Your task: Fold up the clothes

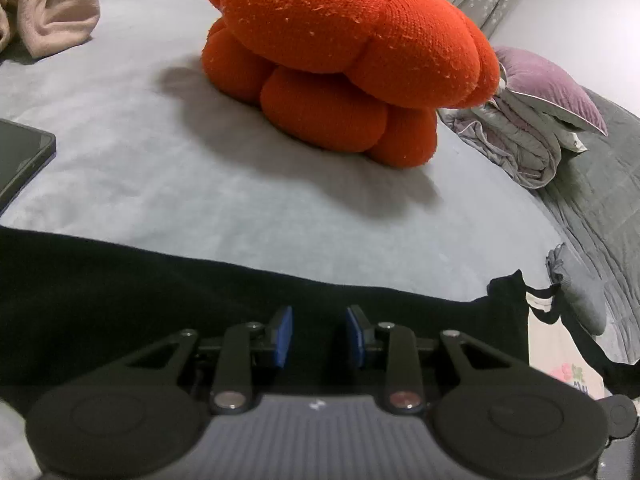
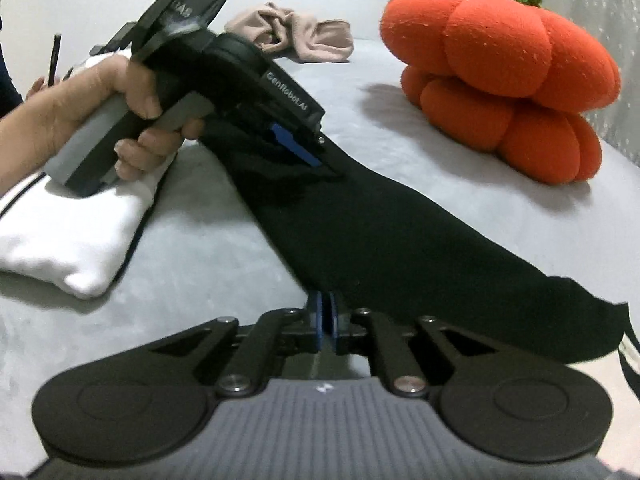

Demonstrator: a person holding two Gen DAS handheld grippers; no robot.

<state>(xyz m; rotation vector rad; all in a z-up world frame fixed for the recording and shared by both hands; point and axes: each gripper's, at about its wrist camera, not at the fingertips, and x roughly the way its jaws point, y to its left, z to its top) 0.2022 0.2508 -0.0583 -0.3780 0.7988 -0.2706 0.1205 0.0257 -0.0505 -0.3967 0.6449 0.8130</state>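
A pale grey plush bedspread (image 1: 248,200) is lying under everything, and the places below are given from the big orange knitted pumpkin-shaped cushion (image 1: 344,60) sitting on it. On the near side of that cushion, a long black fabric garment (image 2: 400,248) is stretching flat across the bedspread in a band, one end reaching toward the right wrist camera and the other running off to the left of the cushion. Farther left of the cushion than the garment, a folded white garment with dark trim (image 2: 72,240) is resting on the bedspread. Behind and left of the cushion, a crumpled beige cloth (image 2: 296,40) is lying. To the cushion's right, a bundle of purple and grey bedding (image 1: 536,120) is lying bunched.

The left gripper (image 1: 319,336), gripped by a bare hand (image 2: 120,120), is hovering over the black garment's far end with its blue pads (image 1: 283,334) standing apart, nothing between them. The right gripper (image 2: 325,322) is sitting at the garment's near edge, its pads pressed nearly together; whether cloth is pinched between them cannot be told.
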